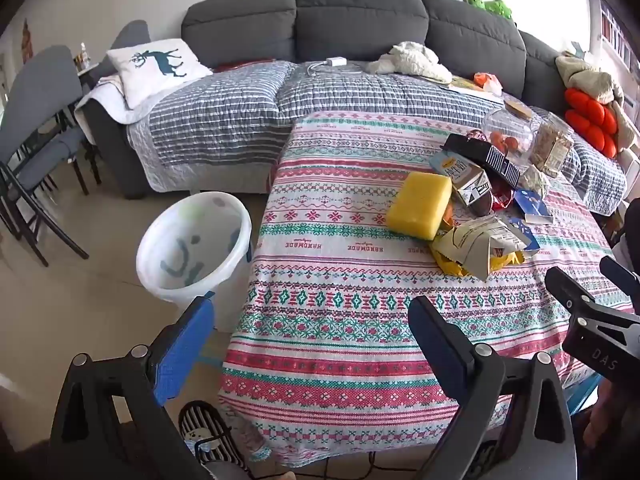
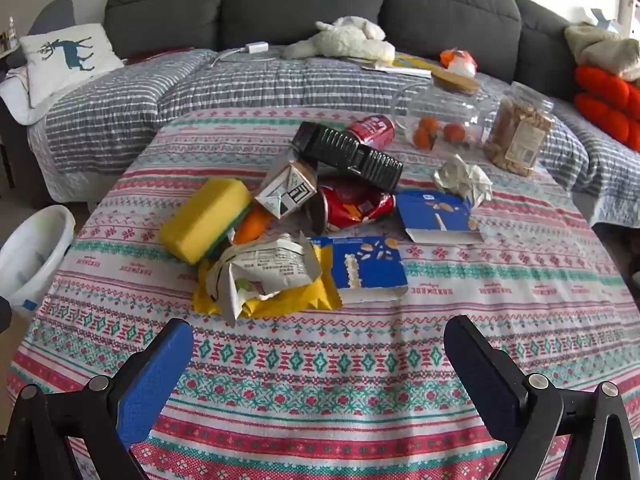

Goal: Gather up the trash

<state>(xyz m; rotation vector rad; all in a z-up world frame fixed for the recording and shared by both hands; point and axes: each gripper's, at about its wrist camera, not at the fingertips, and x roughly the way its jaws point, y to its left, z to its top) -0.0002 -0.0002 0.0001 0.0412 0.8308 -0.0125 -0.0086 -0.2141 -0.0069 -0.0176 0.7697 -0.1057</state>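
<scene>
A pile of trash lies on the patterned tablecloth [image 2: 320, 360]: a crumpled newspaper wrapper [image 2: 264, 272] on a yellow packet [image 2: 296, 300], two blue cartons [image 2: 368, 268], a crushed red can [image 2: 356, 204], a milk carton [image 2: 286, 192], a black tray [image 2: 348, 152], a second red can [image 2: 370, 130] and crumpled paper [image 2: 464, 180]. A yellow sponge [image 2: 204, 220] lies at the pile's left. A white bin [image 1: 196, 240] stands on the floor left of the table. My left gripper [image 1: 312, 320] is open and empty over the table's near left edge. My right gripper [image 2: 320, 344] is open and empty, short of the pile.
A glass jar with oranges [image 2: 440, 120] and a jar of nuts [image 2: 520, 132] stand at the table's far right. A grey sofa [image 1: 360, 20] with a striped quilt lies behind. Grey chairs [image 1: 36, 120] stand at left. A striped slipper [image 1: 208, 436] lies on the floor.
</scene>
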